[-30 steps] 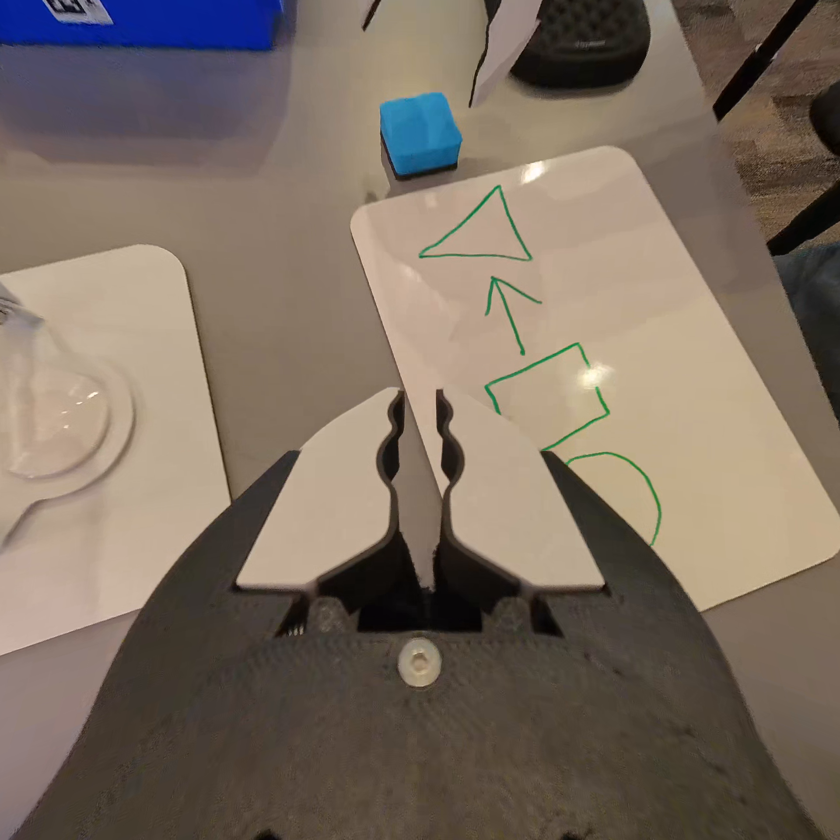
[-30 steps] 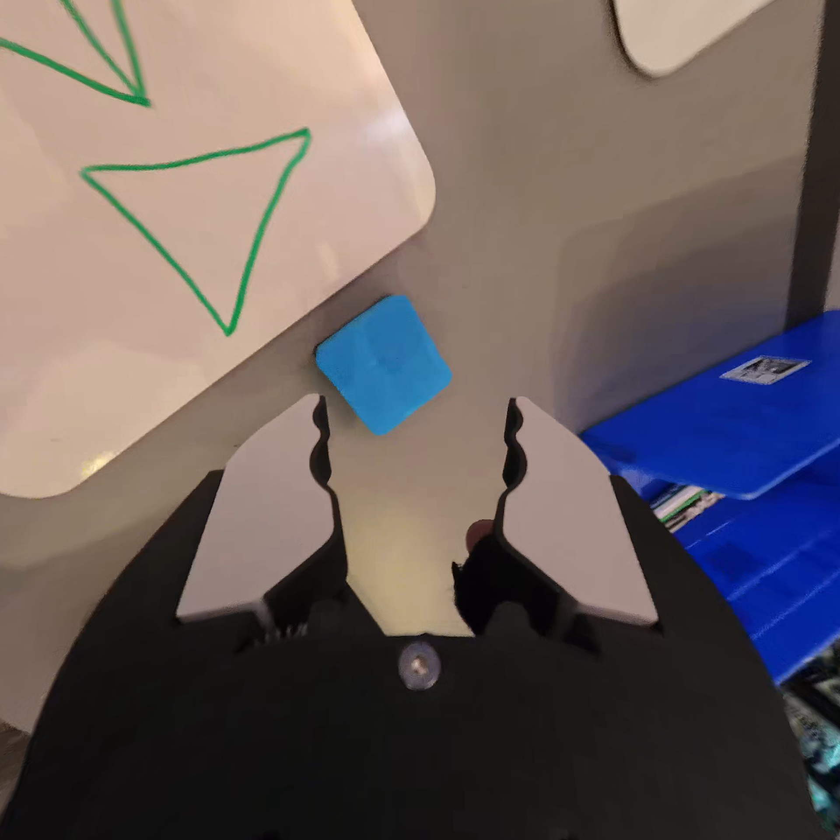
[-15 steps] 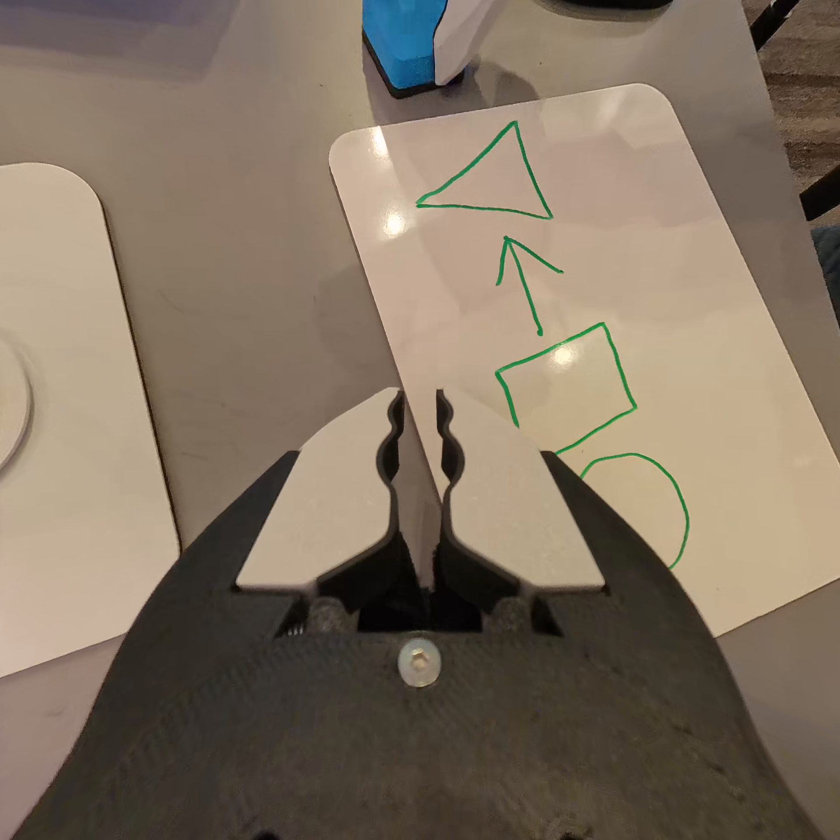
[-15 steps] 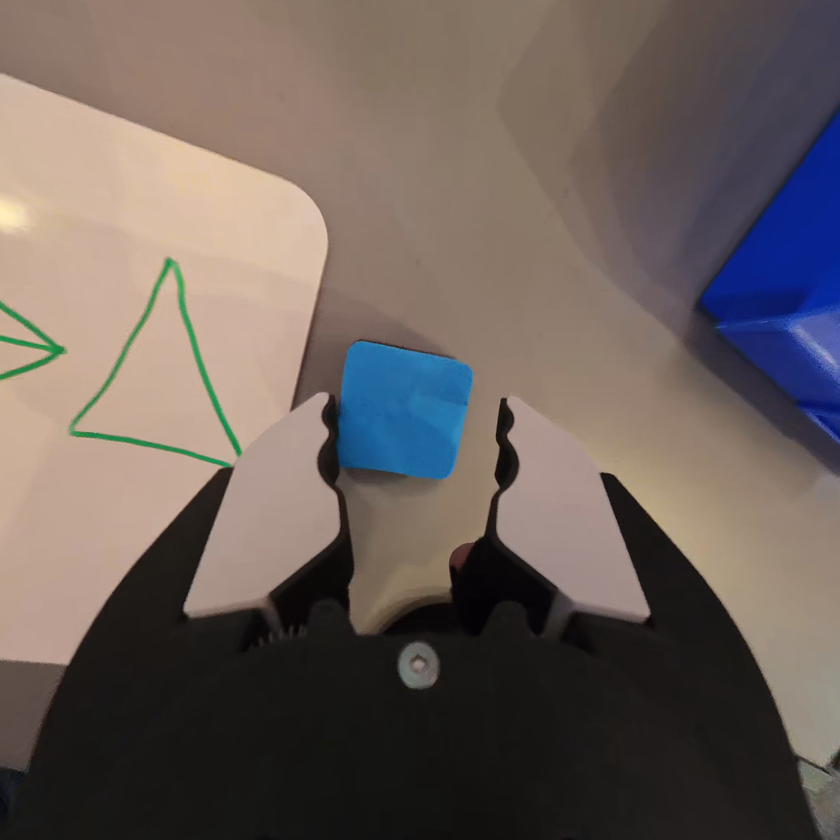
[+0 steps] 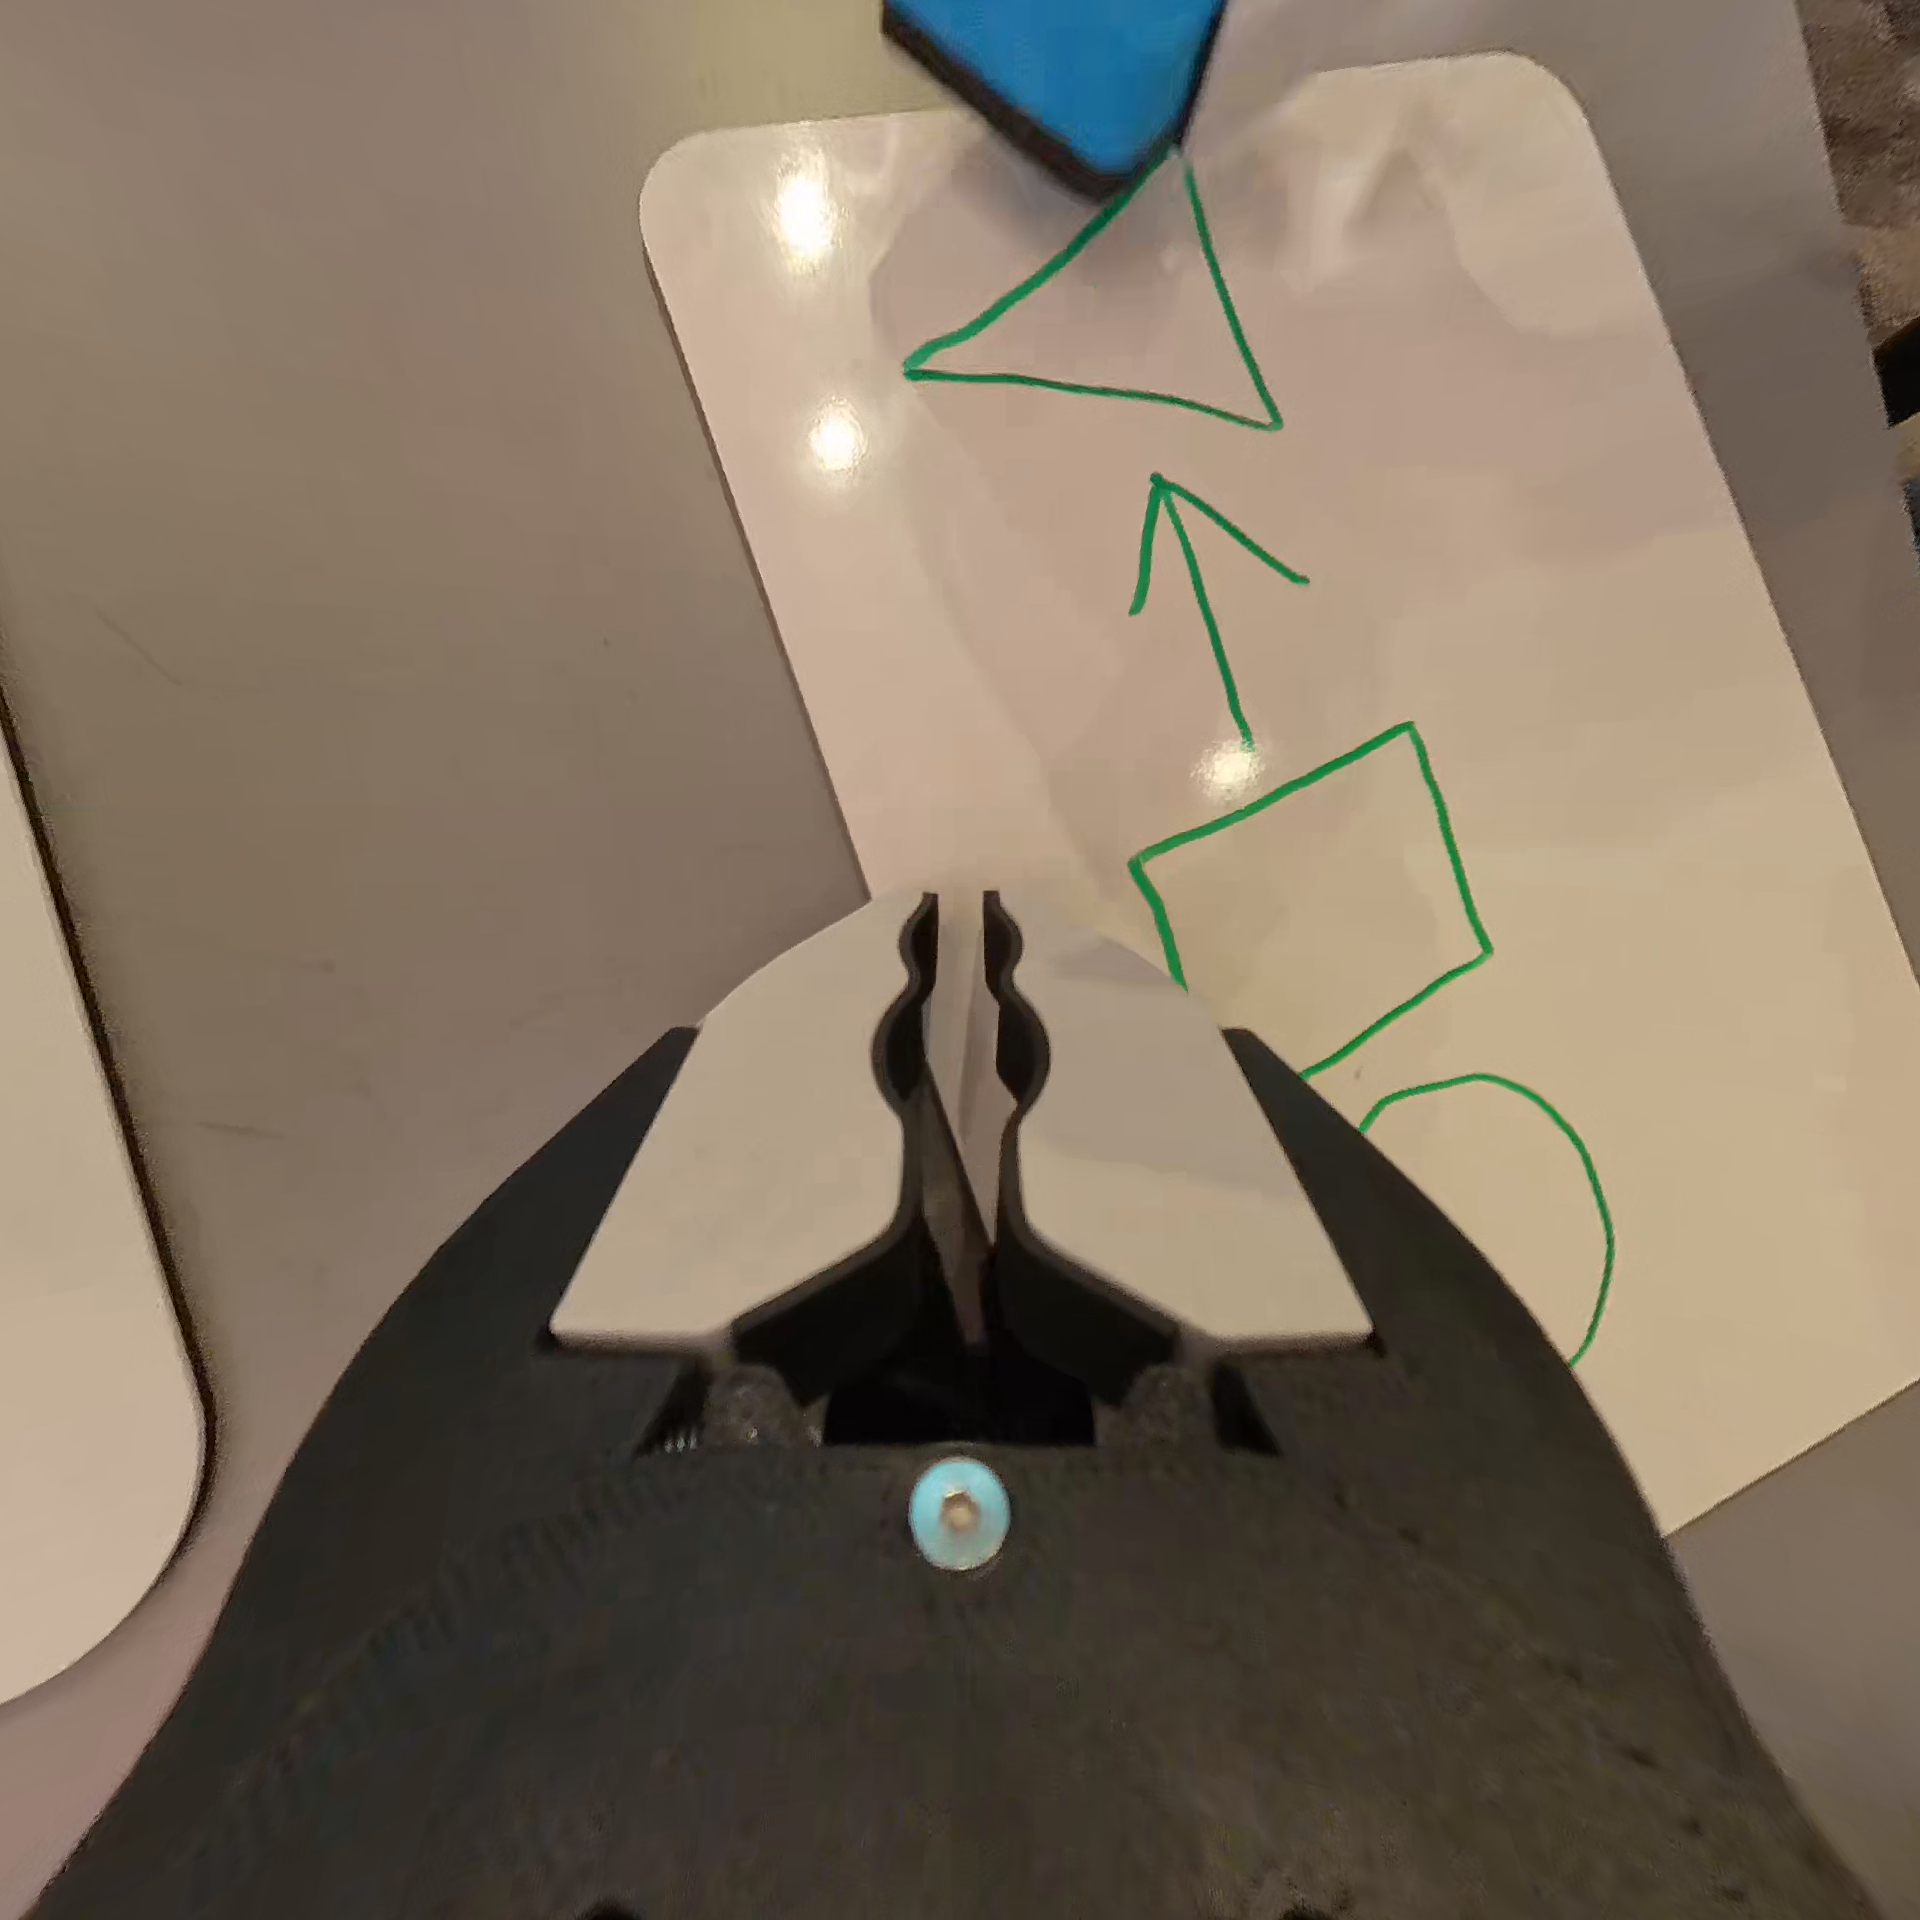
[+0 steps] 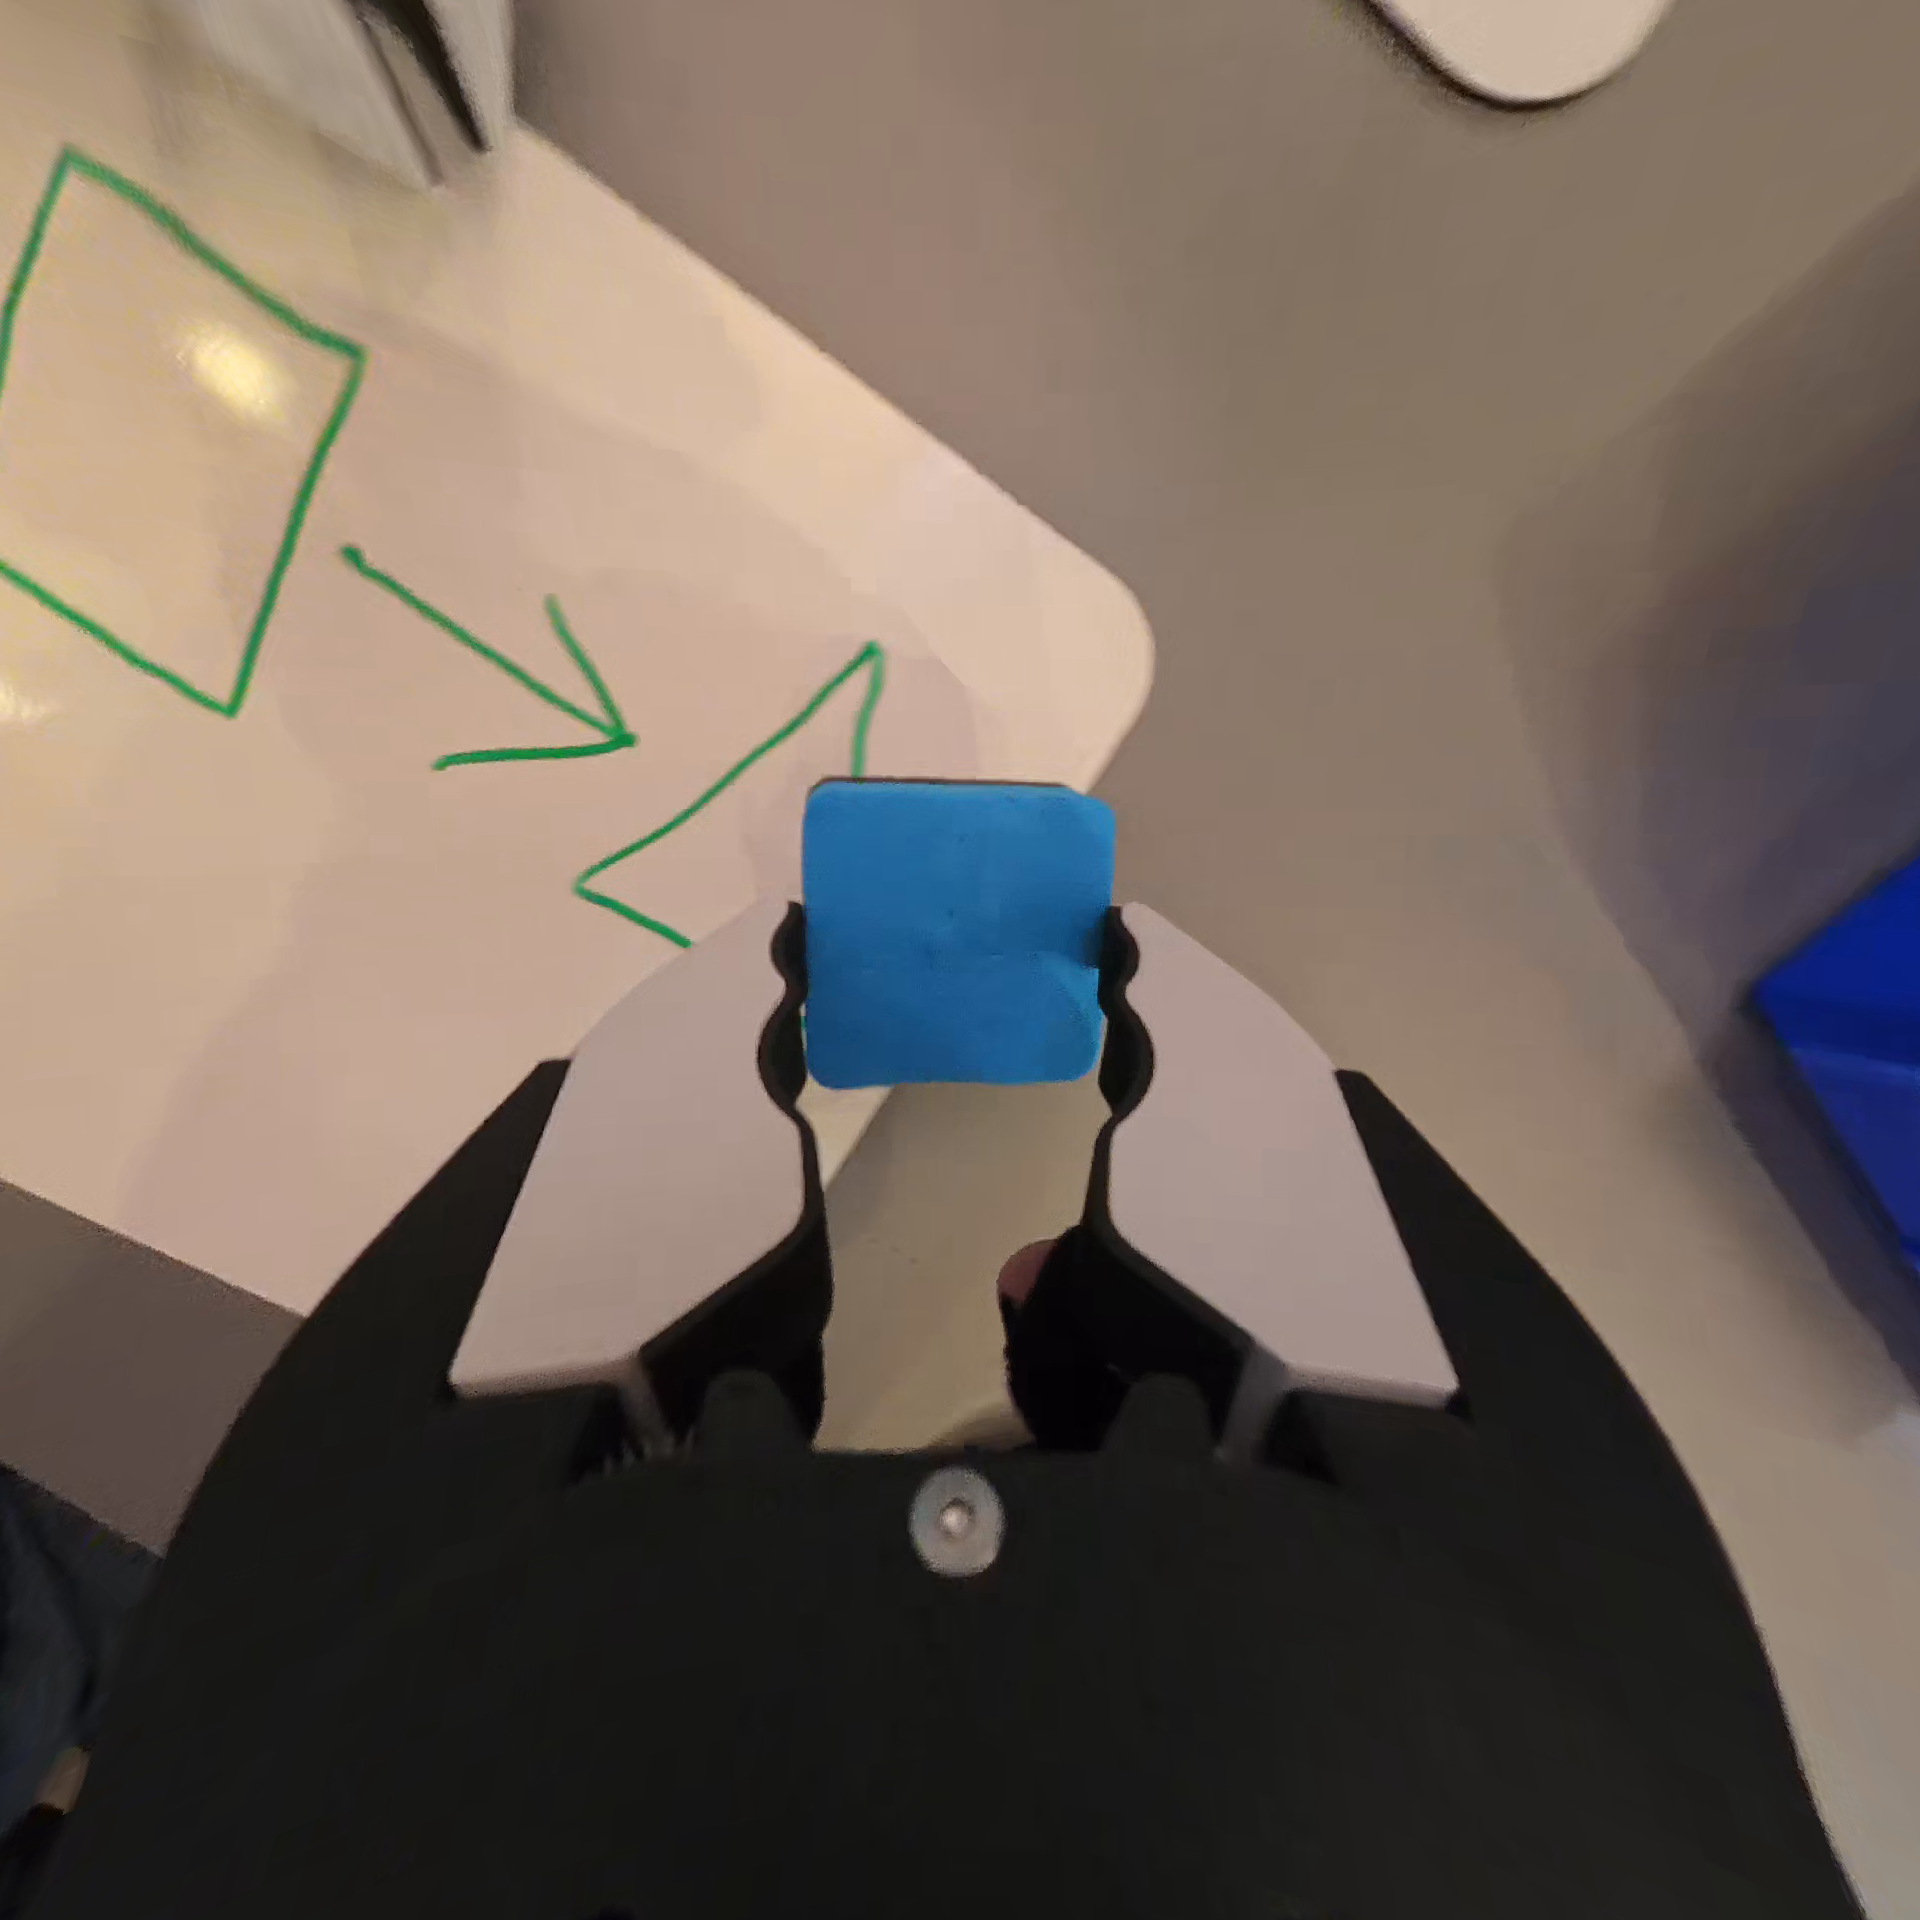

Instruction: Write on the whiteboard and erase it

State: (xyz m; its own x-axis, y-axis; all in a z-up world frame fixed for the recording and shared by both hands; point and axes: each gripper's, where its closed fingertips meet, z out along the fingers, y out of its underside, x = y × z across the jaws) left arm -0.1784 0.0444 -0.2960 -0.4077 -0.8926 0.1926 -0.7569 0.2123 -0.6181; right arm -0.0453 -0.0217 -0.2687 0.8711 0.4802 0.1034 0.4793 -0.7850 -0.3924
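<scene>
Since a second ago the blue eraser (image 6: 951, 935) has left the table: then it lay loose ahead of my spread right fingers, half a second ago I had them either side of it, and now it rides pinched between them over the whiteboard's (image 6: 436, 935) corner.

Left wrist view. My left gripper (image 5: 961, 904) has its fingers drawn nearly together, a narrow slit between the tips, nothing in it. It hangs over the whiteboard's (image 5: 1558, 623) near left edge, at about 6 o'clock from the drawings. Green marker work reads up the board: part-circle (image 5: 1590, 1195) nearest, square (image 5: 1449, 831), arrow (image 5: 1205, 623), triangle (image 5: 1236, 332) farthest. At 12 o'clock the eraser (image 5: 1060, 73) sits at the triangle's top point, dark felt side down. Whether the felt touches the board I cannot tell. A second pale board (image 5: 94, 1455) shows at 9 o'clock.

Right wrist view. My right gripper (image 6: 951, 940) has both pads pressed against the eraser's blue sides. Triangle (image 6: 727, 790) lies partly under it; arrow (image 6: 499, 665) at 10 o'clock, square (image 6: 281, 520) beyond. Blue bin (image 6: 1849, 1049) at 3 o'clock.

Judgement: writing looks done; all four figures look unwiped, so the erasing step is only starting. Next move calls for setting the felt flat and sweeping from triangle toward part-circle with steady downward pressure. My left gripper may need to pin the board's edge, since it could slide on the smooth table (image 5: 416, 520).
</scene>
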